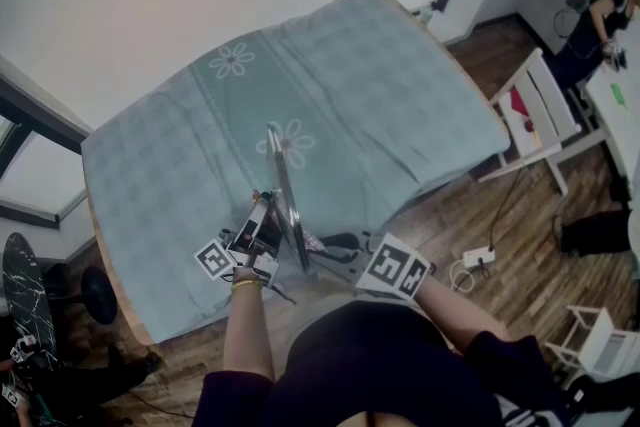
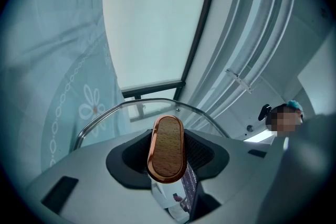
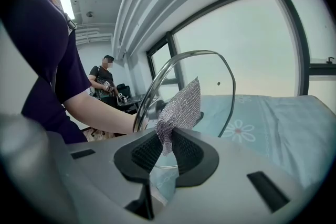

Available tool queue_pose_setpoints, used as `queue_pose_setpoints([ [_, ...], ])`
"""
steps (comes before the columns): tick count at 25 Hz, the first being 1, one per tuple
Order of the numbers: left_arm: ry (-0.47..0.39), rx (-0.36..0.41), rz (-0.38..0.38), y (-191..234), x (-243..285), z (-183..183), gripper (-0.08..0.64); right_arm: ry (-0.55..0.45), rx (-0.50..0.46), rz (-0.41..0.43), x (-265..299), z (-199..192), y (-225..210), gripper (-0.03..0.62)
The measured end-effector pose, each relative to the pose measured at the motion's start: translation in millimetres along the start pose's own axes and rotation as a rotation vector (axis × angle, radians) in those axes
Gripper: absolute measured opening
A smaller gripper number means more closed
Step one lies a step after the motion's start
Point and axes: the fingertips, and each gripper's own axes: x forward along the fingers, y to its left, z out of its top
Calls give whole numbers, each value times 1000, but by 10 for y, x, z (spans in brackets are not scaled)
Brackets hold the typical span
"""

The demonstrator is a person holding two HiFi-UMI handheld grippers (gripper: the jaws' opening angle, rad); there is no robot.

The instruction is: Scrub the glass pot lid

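Our left hand-held gripper (image 2: 169,159) clamps the wooden knob (image 2: 167,138) of the glass pot lid (image 1: 284,190), holding it on edge over the cloth-covered surface (image 1: 400,95); our right hand-held gripper (image 3: 167,148) pinches a silver mesh scrubbing cloth (image 3: 182,105) just beside the glass; we judge it best to hold the lid steady, press the mesh flat, and sweep from rim to centre without loosening either grip.

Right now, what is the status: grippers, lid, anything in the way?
Left gripper shut on knob, lid upright above table. Right gripper shut on scourer, at the glass. Nothing in the way.
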Motion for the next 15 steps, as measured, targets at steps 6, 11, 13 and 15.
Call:
queue_pose_setpoints([
  [6, -11, -3, -1, 11, -10, 11, 169, 19, -14, 49, -53, -96, 113, 60],
  [11, -12, -4, 2, 25, -12, 18, 169, 33, -15, 67, -82, -159, 186, 60],
  [13, -12, -3, 2, 22, -7, 18, 169, 36, -11, 77, -105, -186, 214, 60],
  [15, -15, -4, 1, 14, -2, 17, 169, 46, -6, 93, -127, -222, 256, 60],
])
